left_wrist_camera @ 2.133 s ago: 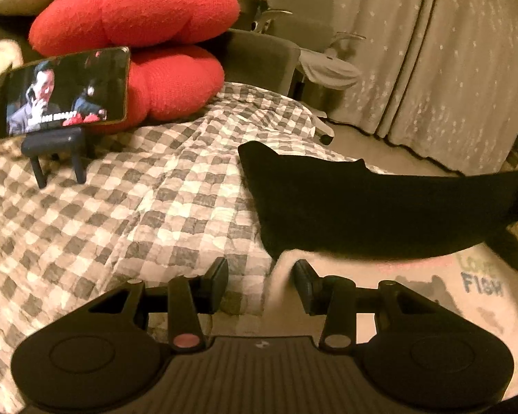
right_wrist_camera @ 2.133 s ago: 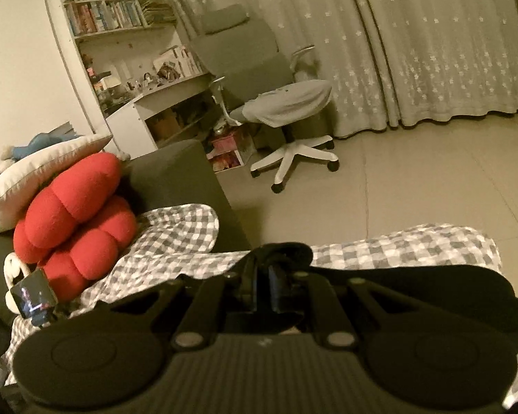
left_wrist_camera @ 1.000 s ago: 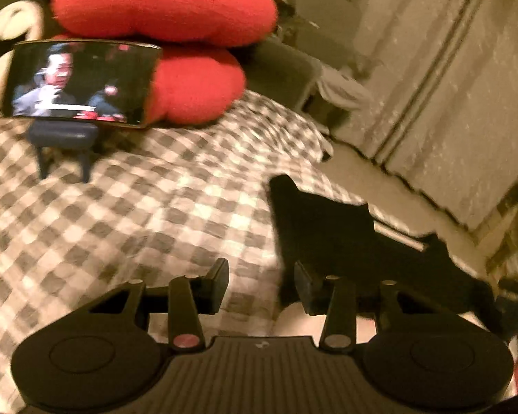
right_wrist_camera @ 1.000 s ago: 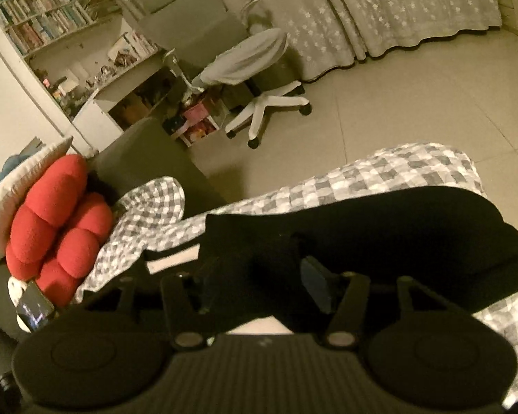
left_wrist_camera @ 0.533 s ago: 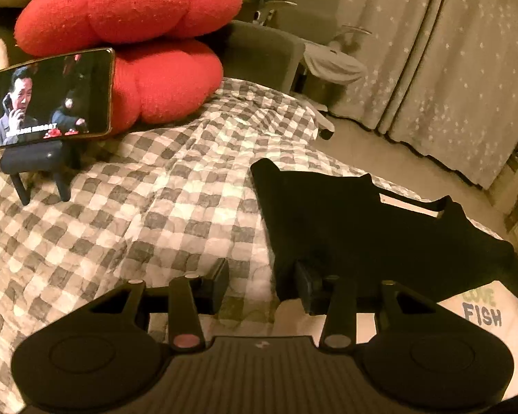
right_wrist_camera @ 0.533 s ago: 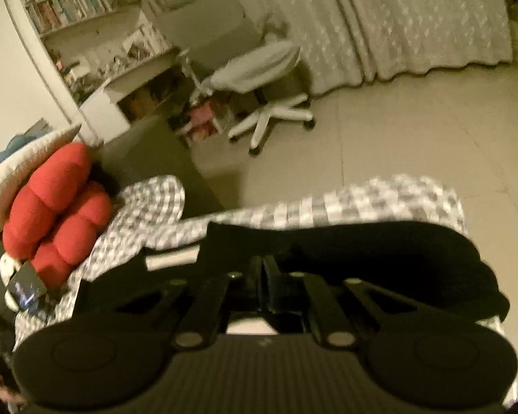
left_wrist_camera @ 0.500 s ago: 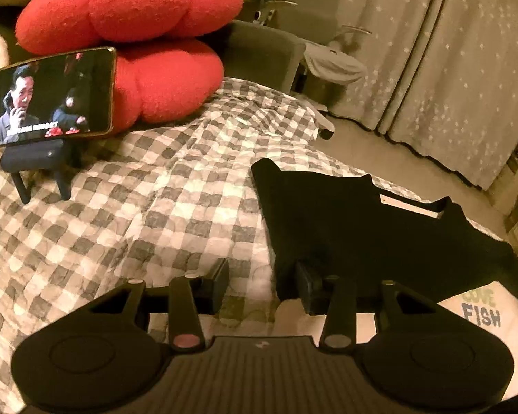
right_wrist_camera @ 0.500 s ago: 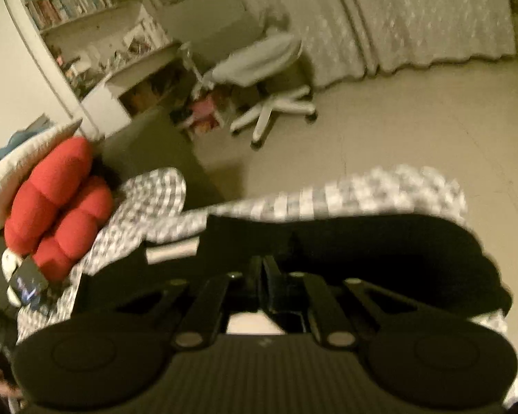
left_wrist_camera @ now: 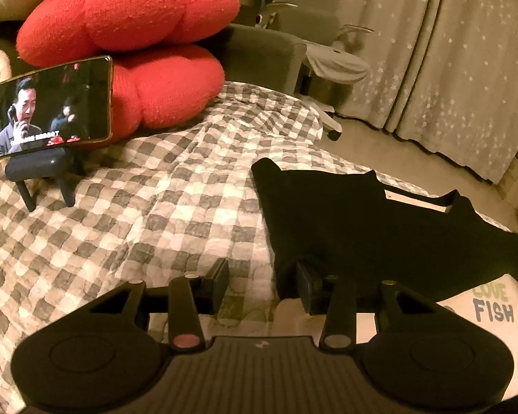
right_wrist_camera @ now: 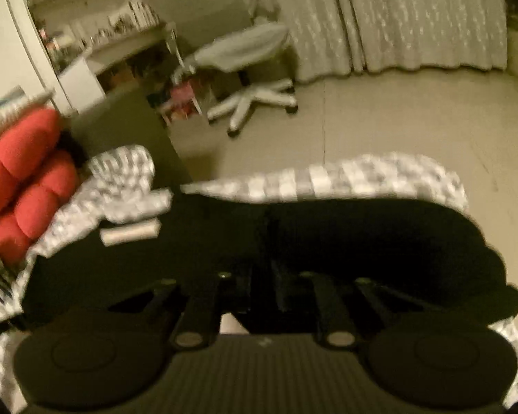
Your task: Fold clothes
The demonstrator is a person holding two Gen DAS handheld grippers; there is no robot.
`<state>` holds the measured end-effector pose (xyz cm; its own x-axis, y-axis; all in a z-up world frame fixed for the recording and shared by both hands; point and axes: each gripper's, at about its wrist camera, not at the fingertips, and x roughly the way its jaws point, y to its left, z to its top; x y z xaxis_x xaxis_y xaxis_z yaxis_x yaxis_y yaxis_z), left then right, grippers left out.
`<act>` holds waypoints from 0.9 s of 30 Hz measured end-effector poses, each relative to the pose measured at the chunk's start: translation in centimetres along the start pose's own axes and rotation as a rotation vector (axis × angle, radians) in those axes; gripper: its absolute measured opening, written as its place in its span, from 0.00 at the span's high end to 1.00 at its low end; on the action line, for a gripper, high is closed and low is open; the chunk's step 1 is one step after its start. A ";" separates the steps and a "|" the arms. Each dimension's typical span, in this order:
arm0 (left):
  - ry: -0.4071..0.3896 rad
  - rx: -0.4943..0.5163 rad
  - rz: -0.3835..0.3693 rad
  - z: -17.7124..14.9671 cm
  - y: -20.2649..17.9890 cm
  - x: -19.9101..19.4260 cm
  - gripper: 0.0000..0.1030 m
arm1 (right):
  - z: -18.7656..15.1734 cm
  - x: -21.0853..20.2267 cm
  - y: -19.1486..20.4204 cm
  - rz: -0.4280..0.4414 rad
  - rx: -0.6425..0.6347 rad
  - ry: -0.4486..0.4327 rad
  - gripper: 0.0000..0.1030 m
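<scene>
Left gripper [left_wrist_camera: 261, 284] agape beside black garment [left_wrist_camera: 362, 220]

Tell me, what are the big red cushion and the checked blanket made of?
The red cushion looks like fuzzy knitted or fleecy fabric stuffed soft: its surface is nubbly and it bulges in fat lobes. The checked blanket looks like thin puckered woven cloth, maybe cotton: its squares crinkle and it lies in wrinkles. Neither is certain.
</scene>
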<state>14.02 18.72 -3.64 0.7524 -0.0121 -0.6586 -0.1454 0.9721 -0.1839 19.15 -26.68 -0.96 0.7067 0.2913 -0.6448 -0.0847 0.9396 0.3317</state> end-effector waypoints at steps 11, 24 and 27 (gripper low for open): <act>0.012 0.086 0.052 -0.2 -0.5 -0.5 0.57 | -1.7 1.4 -0.3 -0.104 -0.047 0.126 0.88; 0.033 0.040 0.006 0.2 0.5 -0.8 0.69 | -1.8 0.8 -0.2 -0.048 -0.104 0.161 0.86; 0.038 0.009 0.005 0.4 1.1 -0.8 0.71 | -1.9 0.8 -0.3 -0.032 -0.118 0.180 0.84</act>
<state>13.55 19.87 -3.01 0.7269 -0.0164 -0.6866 -0.1430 0.9742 -0.1746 18.41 -26.42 -2.87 0.5745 0.2783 -0.7697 -0.1535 0.9604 0.2327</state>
